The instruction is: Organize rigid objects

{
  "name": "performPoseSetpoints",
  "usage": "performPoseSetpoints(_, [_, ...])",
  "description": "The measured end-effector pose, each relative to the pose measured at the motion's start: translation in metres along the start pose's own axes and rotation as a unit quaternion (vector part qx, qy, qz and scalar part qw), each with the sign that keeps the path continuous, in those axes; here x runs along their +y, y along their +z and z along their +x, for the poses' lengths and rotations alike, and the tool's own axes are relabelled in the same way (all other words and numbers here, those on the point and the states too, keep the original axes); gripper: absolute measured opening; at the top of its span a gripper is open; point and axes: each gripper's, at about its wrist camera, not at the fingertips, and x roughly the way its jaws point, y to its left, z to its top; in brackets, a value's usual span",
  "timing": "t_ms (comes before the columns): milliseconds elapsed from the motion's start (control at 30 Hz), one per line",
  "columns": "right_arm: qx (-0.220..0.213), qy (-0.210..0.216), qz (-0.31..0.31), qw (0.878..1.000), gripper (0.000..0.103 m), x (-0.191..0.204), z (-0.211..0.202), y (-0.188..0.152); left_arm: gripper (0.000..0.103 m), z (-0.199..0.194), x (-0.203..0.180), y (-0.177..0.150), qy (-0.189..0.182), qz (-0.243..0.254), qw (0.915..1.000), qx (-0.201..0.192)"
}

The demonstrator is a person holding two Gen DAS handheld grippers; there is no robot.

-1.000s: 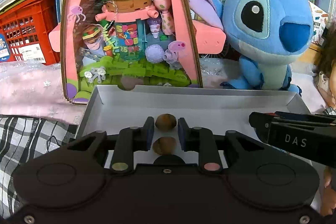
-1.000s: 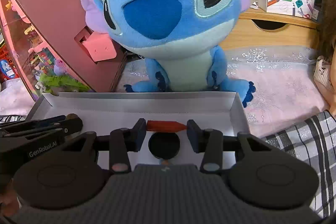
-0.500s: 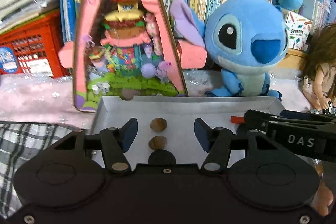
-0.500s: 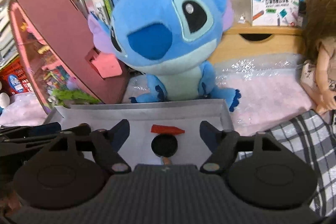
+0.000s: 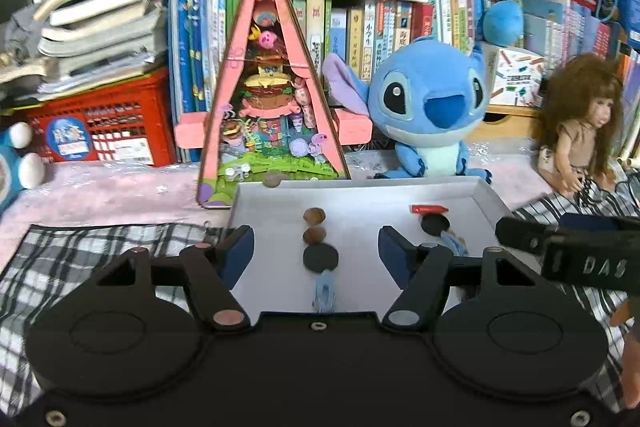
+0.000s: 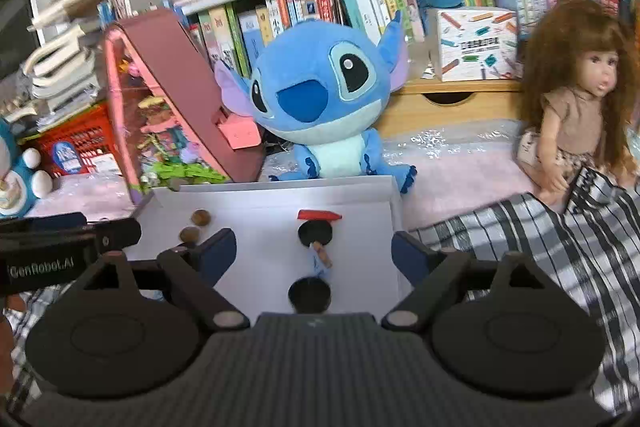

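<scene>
Your left tongs (image 5: 316, 253) are spread, having just been opening, with nothing pinched; two brown nuts (image 5: 314, 215), a black disc (image 5: 320, 257) and a small blue clip (image 5: 324, 293) lie in a line in the white tray (image 5: 486, 191) beyond them. Your right tongs (image 6: 314, 253) are spread wider, also just opened and gripping nothing. Past them a red piece (image 6: 319, 215) rests near the tray's far wall, beside a second black disc (image 6: 315, 233). A blue plush toy (image 6: 324, 103) sits behind the tray on the pink cover, a doll (image 6: 580, 115) off to the right.
</scene>
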Motion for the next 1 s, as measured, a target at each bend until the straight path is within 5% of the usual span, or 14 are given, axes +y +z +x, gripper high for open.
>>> performPoseSetpoints(233, [-0.027, 0.018, 0.034, 0.999, 0.095, -0.003, -0.039, -0.024, 0.069, -0.041, -0.004, -0.036, 0.003, -0.004, 1.0, -0.005])
performPoseSetpoints(667, [-0.06, 0.015, -0.058, 0.996, 0.1, 0.026, -0.087, -0.081, 0.071, -0.079, -0.004, -0.107, 0.002, -0.001, 1.0, -0.003])
performPoseSetpoints(1000, [-0.036, 0.001, -0.085, 0.996, 0.101, 0.031, -0.083, -0.123, 0.073, -0.077, -0.004, -0.137, 0.021, 0.008, 0.9997, -0.002])
